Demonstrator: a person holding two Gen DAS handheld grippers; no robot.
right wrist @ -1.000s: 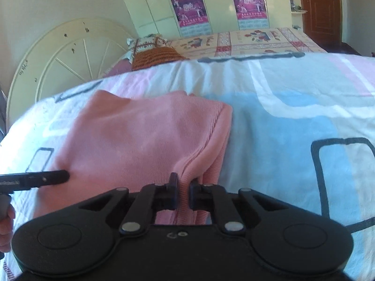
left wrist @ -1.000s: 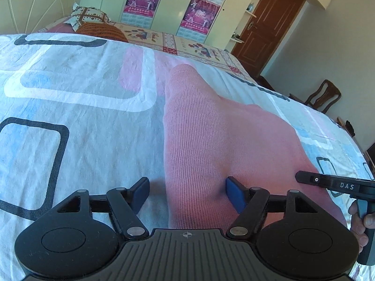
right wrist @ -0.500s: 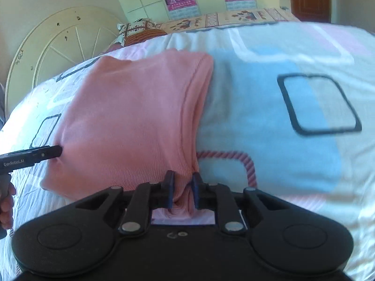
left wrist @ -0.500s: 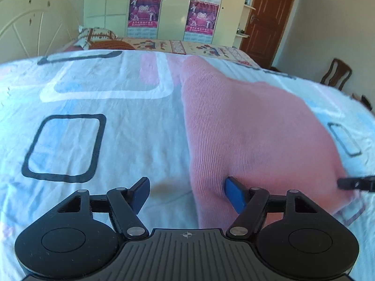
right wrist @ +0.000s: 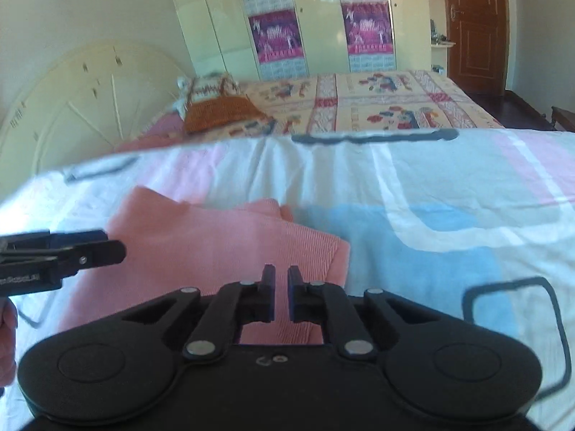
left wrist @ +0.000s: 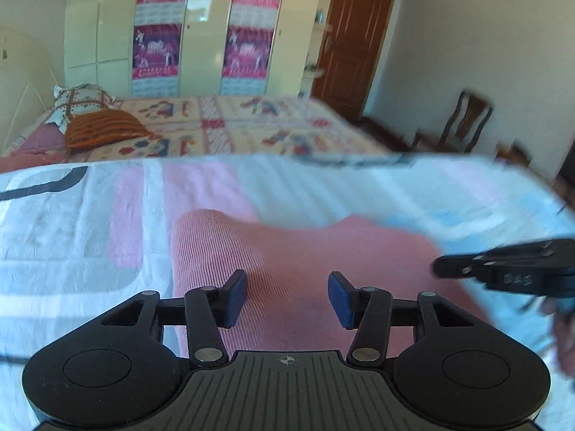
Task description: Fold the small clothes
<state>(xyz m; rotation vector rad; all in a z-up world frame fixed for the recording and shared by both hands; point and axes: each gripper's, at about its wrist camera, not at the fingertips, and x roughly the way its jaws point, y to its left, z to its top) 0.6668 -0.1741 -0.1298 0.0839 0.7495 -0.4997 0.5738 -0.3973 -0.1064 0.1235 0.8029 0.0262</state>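
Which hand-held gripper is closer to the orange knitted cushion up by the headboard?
Left, judging by layout. The left hand-held gripper is over the pink garment's headboard-side part; the right hand-held gripper is farther from the cushion.

**Premises: domestic bedroom**

A bed covered by a patterned sheet [right wrist: 431, 194] and a printed quilt [right wrist: 388, 104] fills the room, with a cream headboard [right wrist: 86, 107] at one end and pillows [left wrist: 97, 122] against it. Cream wardrobe doors [left wrist: 201, 32] carry pink calendar posters [right wrist: 275, 36]. A brown panelled door [right wrist: 474, 32] and a wooden chair [left wrist: 463, 122] stand along the walls.
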